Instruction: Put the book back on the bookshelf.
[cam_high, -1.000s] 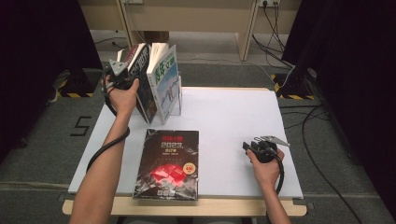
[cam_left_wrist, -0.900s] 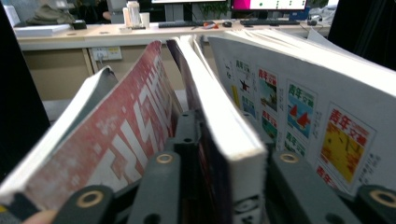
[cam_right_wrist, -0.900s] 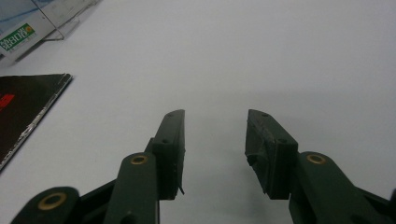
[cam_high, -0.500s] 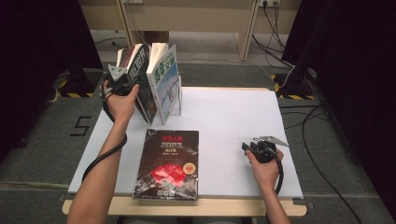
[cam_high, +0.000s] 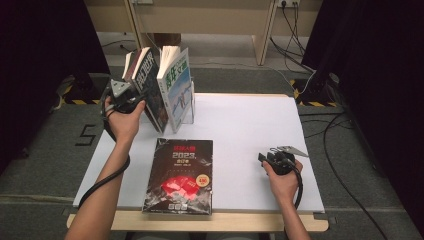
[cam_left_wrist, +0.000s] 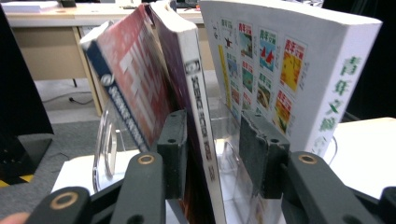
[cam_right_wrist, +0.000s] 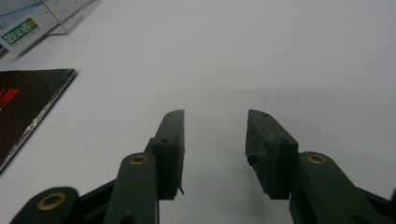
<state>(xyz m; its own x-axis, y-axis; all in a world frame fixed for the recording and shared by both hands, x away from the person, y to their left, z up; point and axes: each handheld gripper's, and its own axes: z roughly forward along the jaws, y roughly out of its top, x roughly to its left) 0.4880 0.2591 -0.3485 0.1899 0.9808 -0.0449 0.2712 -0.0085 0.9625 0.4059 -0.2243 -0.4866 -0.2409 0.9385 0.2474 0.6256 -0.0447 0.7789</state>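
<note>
The dark-spined book (cam_left_wrist: 198, 116) leans left in the clear stand (cam_left_wrist: 105, 144) at the worktop's (cam_high: 250, 130) far left corner, between a red-and-blue-covered book (cam_left_wrist: 130, 79) and a white magazine (cam_left_wrist: 289, 70). Its spine is narrow, dark maroon with pale lettering too blurred to read; its lower end is cut off. The left tool (cam_left_wrist: 212, 154) straddles that spine, its jaws just opened, pads apart from it. The right tool (cam_right_wrist: 215, 149) rests open and empty right of the stand.
</note>
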